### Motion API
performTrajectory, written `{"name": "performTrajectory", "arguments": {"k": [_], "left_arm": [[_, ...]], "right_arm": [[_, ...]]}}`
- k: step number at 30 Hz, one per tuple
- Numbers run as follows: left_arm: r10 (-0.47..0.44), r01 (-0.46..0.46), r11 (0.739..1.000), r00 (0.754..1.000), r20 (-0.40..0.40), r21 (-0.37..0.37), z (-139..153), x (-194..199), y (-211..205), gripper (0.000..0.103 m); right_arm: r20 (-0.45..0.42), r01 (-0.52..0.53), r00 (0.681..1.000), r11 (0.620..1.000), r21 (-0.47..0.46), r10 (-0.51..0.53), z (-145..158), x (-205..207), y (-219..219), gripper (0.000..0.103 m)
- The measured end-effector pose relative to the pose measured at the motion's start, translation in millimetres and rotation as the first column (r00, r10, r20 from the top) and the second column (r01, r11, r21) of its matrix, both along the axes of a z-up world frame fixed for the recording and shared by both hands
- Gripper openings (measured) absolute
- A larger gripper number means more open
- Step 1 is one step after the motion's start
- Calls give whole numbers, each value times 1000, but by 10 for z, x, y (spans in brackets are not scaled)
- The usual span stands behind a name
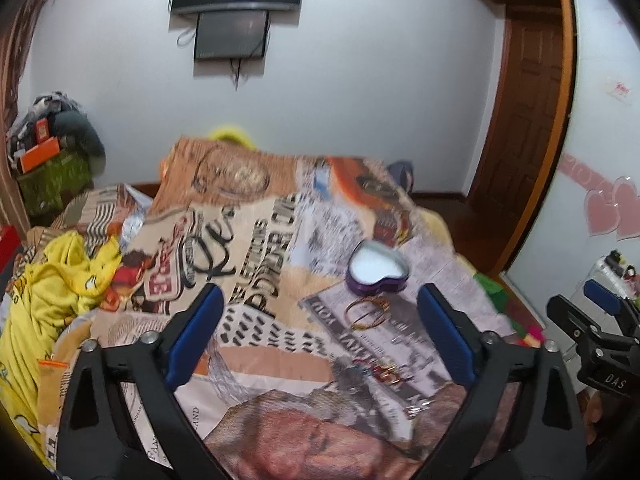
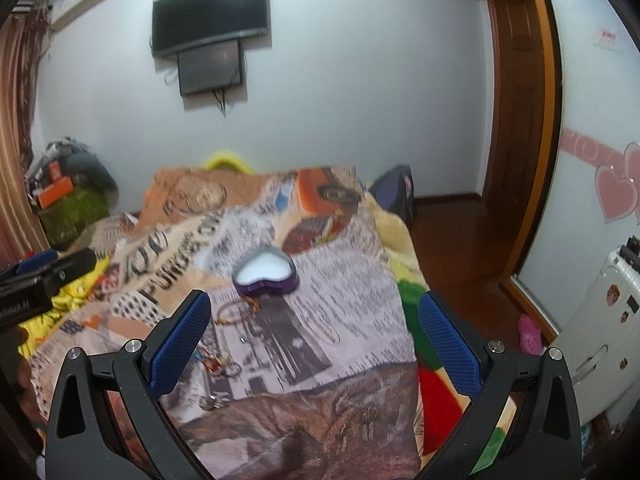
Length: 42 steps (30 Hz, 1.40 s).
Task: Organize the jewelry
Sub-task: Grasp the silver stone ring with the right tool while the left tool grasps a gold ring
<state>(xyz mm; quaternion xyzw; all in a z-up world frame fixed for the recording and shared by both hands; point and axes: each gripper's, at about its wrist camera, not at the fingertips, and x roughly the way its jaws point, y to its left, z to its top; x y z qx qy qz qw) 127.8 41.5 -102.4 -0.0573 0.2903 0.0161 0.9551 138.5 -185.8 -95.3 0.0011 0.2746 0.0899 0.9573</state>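
Both claws hung above the bed; the left gripper (image 1: 320, 336) stood released, its blue pads wide apart with nothing between them; the right gripper (image 2: 314, 340) likewise gaped, grasping nothing. On the printed blanket (image 1: 256, 240) a purple heart-shaped tin (image 1: 377, 269) sat open, white inside, toward the bed's right edge; just in front of it lay gold bangles (image 1: 366, 312), close to the tin though whether they touched it was unclear; nearer the claws, a small cluster of coloured rings (image 1: 382, 372) lay blurred on the fabric, and a further small piece (image 2: 212, 402) rested nearer still. A yellow garment (image 1: 52, 292) was bunched at the bed's left edge; a dark television (image 2: 210, 14) hung on the far wall.
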Motion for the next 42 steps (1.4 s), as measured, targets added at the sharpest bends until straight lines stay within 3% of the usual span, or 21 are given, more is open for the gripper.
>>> {"name": "performTrajectory", "arguments": {"k": [5, 8, 14, 20, 26, 29, 31, 42], "left_arm": [[-10, 12, 1000, 995, -100, 14, -277, 212, 34, 80], [-36, 40, 999, 985, -169, 19, -418, 269, 31, 75], [-68, 77, 997, 973, -221, 32, -562, 240, -44, 72], [-89, 94, 996, 962, -259, 7, -656, 212, -59, 61], [-105, 100, 995, 948, -302, -32, -760, 189, -42, 51], [-115, 111, 993, 944, -310, -29, -789, 175, -67, 50], [-123, 121, 992, 943, -308, -25, -793, 156, -98, 50], [-158, 164, 986, 936, -315, -8, -826, 205, -283, 50]], "right_arm": [[-78, -38, 996, 999, -11, 37, -233, 142, 47, 102], [-129, -86, 988, 996, -17, 83, -401, 178, 128, 94], [-222, -194, 957, 981, 0, 189, -643, 141, 333, 82], [-286, -285, 916, 958, 28, 281, -778, 113, 535, 75], [-369, -343, 869, 939, 30, 329, -992, 156, 706, 50], [-375, -353, 866, 935, 13, 332, -1032, 143, 745, 41], [-374, -358, 864, 933, 11, 336, -1030, 139, 753, 28], [-357, -306, 884, 951, 43, 300, -934, 176, 593, 28]]}}
